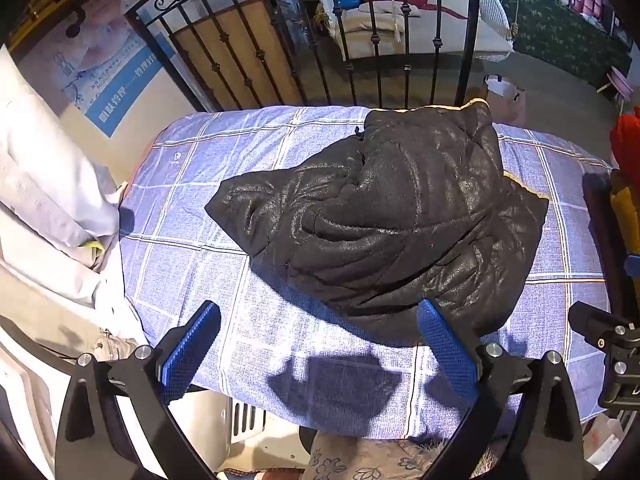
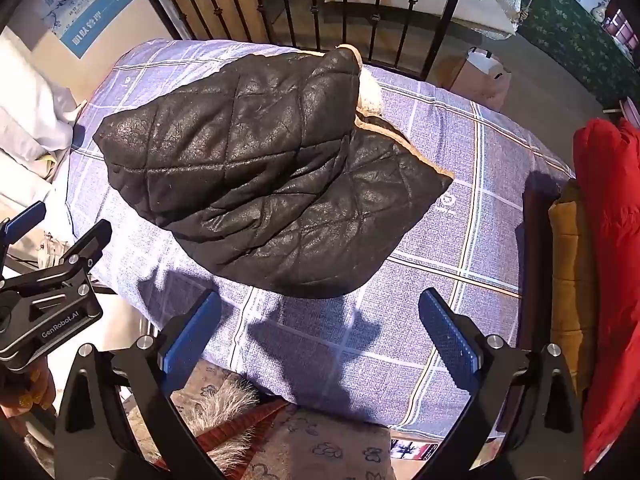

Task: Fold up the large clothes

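Your left gripper [image 1: 320, 344] hangs with its blue-padded jaws spread wide and nothing between them — the right gripper [image 2: 320, 332] is just as wide and just as empty. The black quilted jacket with tan lining [image 2: 260, 168] lies bunched in a folded heap in the middle of the blue checked bedsheet [image 2: 460, 240], ahead of both claws and touching neither. Behind it stands a black wrought-iron railing [image 1: 360, 40]; a red padded garment [image 2: 608, 240] sits at the right edge.
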